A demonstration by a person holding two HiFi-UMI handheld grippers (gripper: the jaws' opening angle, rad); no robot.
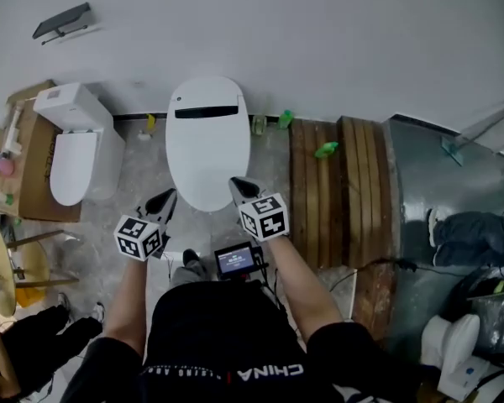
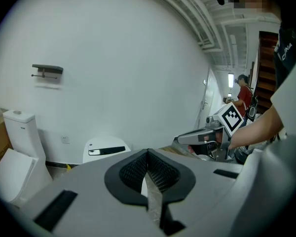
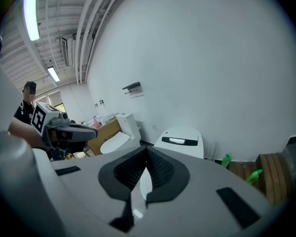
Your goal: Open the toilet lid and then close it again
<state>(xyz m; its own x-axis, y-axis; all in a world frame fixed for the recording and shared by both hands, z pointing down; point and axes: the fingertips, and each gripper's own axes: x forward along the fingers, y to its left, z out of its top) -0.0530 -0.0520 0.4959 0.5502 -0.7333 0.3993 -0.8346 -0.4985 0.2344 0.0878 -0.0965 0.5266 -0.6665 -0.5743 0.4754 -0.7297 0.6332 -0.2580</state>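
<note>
White wall (image 1: 319,32) and mottled grey floor (image 1: 139,170) are being shown, with brown wooden pallets (image 1: 340,191) lying off to the right. Dead centre against the wall, a white oval tankless toilet (image 1: 203,99) is being seen, and its smooth white plastic lid (image 1: 207,162) is lying flat down over the bowl. Tbh that's fitting either end of the job: lid not lifted so far, or lifted and put back down. A second white toilet with a square cistern (image 1: 76,141) is being seen standing to the left.

Both tools are being held up in the air by the lid's front end, touching nothing. The left gripper (image 1: 165,200) and the right gripper (image 1: 238,185) are each being held pinched fully together, nothing between the pads.

Handling-wise, the lid is probably best being treated as light, stiff and glossy, so slippery. The front lip, farthest from the hinge, is being judged the likeliest spot for taking hold, with slamming being guarded against.
</note>
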